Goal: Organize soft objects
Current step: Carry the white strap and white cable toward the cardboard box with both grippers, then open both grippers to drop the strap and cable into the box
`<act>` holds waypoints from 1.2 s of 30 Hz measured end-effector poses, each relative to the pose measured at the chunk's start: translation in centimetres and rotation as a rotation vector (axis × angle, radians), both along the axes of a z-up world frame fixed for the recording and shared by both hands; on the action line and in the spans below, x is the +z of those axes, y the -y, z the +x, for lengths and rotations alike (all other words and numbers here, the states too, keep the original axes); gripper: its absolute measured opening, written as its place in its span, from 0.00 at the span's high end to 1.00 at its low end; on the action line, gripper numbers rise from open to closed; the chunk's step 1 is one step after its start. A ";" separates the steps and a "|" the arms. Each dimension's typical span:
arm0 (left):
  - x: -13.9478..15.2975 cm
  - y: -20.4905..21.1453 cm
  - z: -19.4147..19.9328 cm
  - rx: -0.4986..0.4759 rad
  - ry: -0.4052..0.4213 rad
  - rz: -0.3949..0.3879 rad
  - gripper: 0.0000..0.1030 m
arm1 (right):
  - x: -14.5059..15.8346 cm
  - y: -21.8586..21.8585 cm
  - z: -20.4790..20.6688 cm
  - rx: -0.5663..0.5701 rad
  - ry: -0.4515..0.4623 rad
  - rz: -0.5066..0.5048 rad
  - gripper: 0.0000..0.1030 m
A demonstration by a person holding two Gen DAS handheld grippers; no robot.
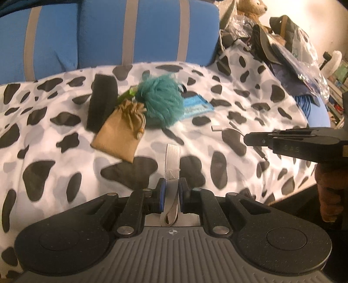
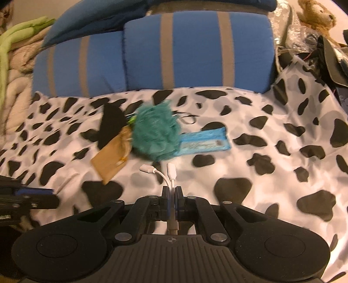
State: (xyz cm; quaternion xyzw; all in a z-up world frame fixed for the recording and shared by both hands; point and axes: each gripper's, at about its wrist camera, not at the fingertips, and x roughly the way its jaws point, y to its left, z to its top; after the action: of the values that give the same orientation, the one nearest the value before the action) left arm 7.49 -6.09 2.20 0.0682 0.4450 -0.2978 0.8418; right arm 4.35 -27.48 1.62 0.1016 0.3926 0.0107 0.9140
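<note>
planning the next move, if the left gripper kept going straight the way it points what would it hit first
Probably the cow-print blanket just ahead of the grey strap that the left gripper holds; the tan pouch lies left of that line, though depth is unclear.

Both wrist views downward, sharing blanket [image 1: 65,152]

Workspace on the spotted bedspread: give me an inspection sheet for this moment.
Surface: cow-print bedspread, rumpled.
Job's things: teal fluffy ball, tan drawstring pouch, black cloth, blue packet, clustered together.
Clutter: bags and wrappers at the far right.
Grippers: left gripper shut on a grey strap; right gripper shut on a white adapter cable.
Cables: only that adapter.
Surroundings: blue striped cushions, teddy bear.
</note>
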 end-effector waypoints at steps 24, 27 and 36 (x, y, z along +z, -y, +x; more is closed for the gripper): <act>-3.0 -2.5 -5.4 0.061 -0.194 0.123 0.87 | -2.2 -6.7 -6.4 0.290 -0.258 0.048 0.94; -3.4 -2.7 -5.4 0.074 -0.218 0.133 0.87 | -2.8 -7.5 -6.4 0.330 -0.302 0.030 0.94; -4.8 -2.5 -4.8 0.101 -0.284 0.210 0.48 | -4.7 -8.9 -6.1 0.361 -0.413 -0.062 0.26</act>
State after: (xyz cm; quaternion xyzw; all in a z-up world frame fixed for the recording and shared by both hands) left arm 2.67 -3.60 -2.62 0.0907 0.5910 -0.2134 0.7726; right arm -1.72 -18.60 -3.12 0.0023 0.5825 0.1405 0.8006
